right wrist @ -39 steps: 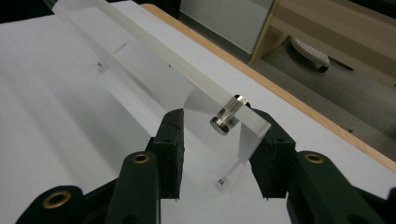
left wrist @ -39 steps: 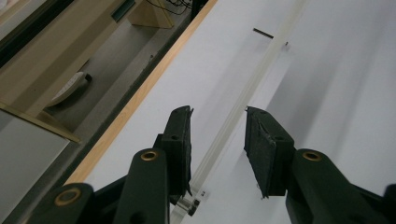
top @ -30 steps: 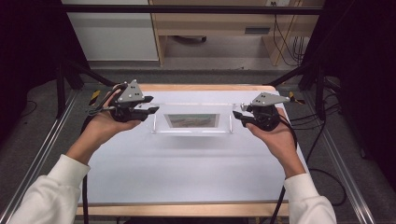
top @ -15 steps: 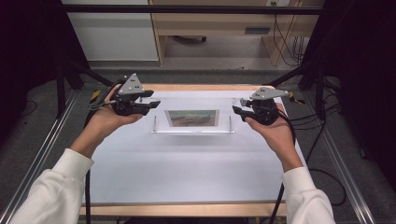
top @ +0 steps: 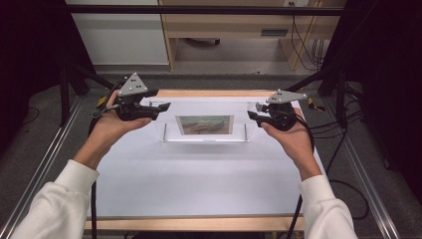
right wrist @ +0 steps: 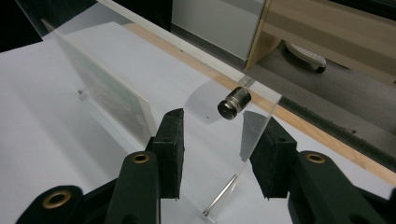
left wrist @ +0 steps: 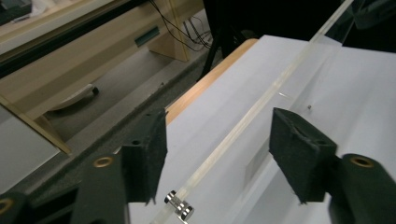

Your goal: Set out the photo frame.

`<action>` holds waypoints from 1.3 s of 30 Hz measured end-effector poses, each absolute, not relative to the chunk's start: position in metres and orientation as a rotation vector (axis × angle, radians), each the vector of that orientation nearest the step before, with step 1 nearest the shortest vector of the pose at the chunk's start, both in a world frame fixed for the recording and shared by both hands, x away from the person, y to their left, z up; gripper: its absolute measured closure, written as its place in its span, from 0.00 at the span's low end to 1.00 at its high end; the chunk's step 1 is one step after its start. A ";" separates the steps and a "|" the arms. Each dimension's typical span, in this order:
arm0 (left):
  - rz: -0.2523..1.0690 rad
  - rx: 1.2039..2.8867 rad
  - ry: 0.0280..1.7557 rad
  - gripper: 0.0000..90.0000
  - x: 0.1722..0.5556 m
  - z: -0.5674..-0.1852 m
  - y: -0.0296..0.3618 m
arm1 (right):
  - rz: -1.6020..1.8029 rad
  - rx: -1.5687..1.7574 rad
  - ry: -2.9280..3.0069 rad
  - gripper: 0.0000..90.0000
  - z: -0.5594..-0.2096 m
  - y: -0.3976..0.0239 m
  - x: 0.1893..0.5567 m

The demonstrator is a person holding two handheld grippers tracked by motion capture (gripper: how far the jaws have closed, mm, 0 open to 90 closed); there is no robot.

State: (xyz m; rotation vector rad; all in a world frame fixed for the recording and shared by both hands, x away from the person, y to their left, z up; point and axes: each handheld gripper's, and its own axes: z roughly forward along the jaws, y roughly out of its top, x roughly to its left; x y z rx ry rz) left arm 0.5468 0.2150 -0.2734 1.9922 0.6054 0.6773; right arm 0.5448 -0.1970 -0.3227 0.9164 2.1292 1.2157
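A clear acrylic picture frame [top: 205, 140] with a landscape print [top: 204, 124] stands upright on the white table top [top: 199, 184], towards the back. My left gripper [top: 164, 108] is at its left end. In the left gripper view its jaws [left wrist: 219, 154] have just been opening, and the frame's thin edge [left wrist: 243, 125] runs between them untouched. My right gripper [top: 253, 113] is at the right end. Its jaws [right wrist: 217, 154] straddle the clear pane [right wrist: 210, 74] below a metal bolt [right wrist: 233, 102], with a gap at the left pad [right wrist: 170, 149].
The table's wooden back edge [top: 214, 93] lies just behind the frame. Metal rails [top: 47, 159] run along both sides. Beyond the table there is a wooden shelf unit [top: 229, 25] with cables [top: 298, 40]. Cables also trail from both grippers.
The frame has tipped from leaning back to standing upright, so the print faces the high view more. The left hand has lifted slightly and its jaws have spread.
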 end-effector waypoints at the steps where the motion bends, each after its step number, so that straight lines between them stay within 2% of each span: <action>1: 0.675 1.970 0.616 0.34 0.545 -0.273 0.216 | 1.216 0.914 2.128 0.65 -0.323 -0.197 0.546; 6: 0.683 1.888 0.680 0.21 0.540 -0.271 0.222 | 1.215 0.928 2.126 0.65 -0.322 -0.197 0.549; 12: 0.695 1.851 0.713 0.15 0.536 -0.274 0.230 | 1.210 0.931 2.124 0.64 -0.321 -0.197 0.552; 17: 0.652 1.826 0.756 0.09 0.531 -0.282 0.235 | 1.217 0.944 2.114 0.64 -0.321 -0.197 0.556; 29: 0.653 1.824 0.811 0.09 0.518 -0.305 0.245 | 1.234 0.980 2.104 0.65 -0.321 -0.198 0.569; 39: 0.638 1.837 0.879 0.09 0.510 -0.350 0.250 | 1.257 1.007 2.088 0.65 -0.322 -0.198 0.579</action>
